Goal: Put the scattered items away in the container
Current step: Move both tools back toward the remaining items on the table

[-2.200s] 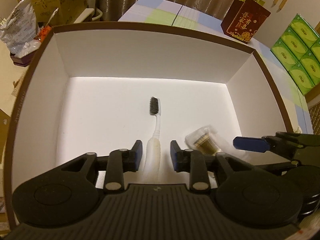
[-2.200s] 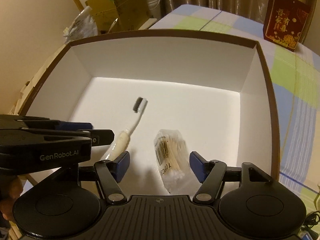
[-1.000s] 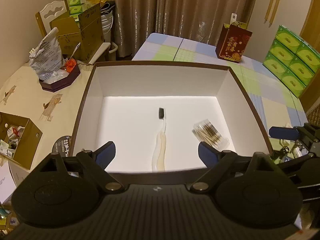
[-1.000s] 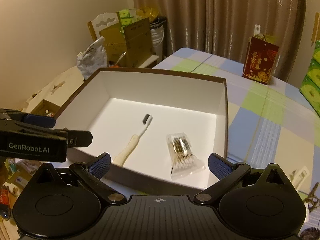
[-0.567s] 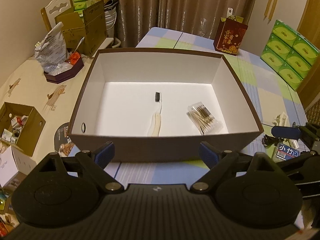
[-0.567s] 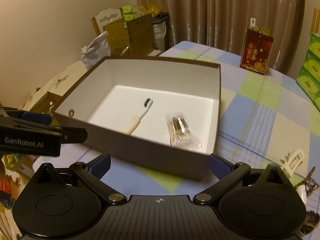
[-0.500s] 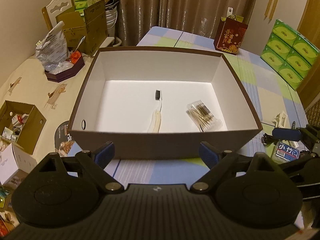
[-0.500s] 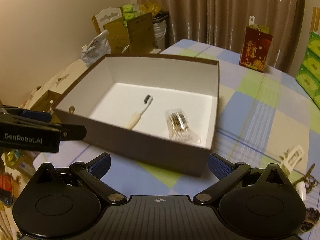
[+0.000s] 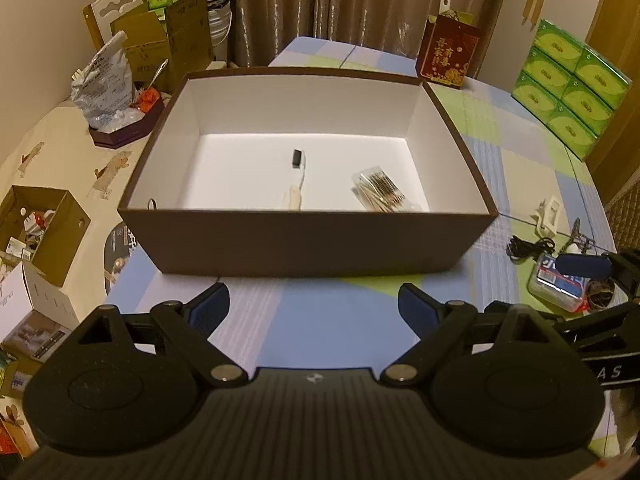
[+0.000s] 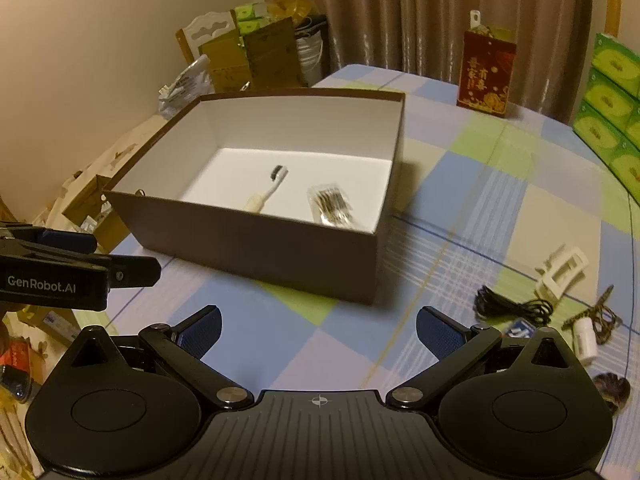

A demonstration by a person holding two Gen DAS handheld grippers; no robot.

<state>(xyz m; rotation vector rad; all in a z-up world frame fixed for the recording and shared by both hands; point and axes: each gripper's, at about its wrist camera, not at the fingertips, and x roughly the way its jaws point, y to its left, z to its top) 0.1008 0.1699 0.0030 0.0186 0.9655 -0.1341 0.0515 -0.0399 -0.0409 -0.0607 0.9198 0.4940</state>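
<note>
both grippers (image 9: 314,308) (image 10: 318,330) gape empty, short of the box (image 9: 312,240)

Left gripper (image 9: 314,307) and right gripper (image 10: 318,330), fingers spread wide, seemingly holding nothing.

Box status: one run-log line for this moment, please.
box: toothbrush, swab pack inside | left gripper, right gripper: open | cable: out

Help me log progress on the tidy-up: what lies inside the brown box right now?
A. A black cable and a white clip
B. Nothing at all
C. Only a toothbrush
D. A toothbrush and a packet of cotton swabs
D: the toothbrush and the packet of cotton swabs lie side by side on the white floor of the box, while the black cable and white clip sit outside on the cloth.
</note>
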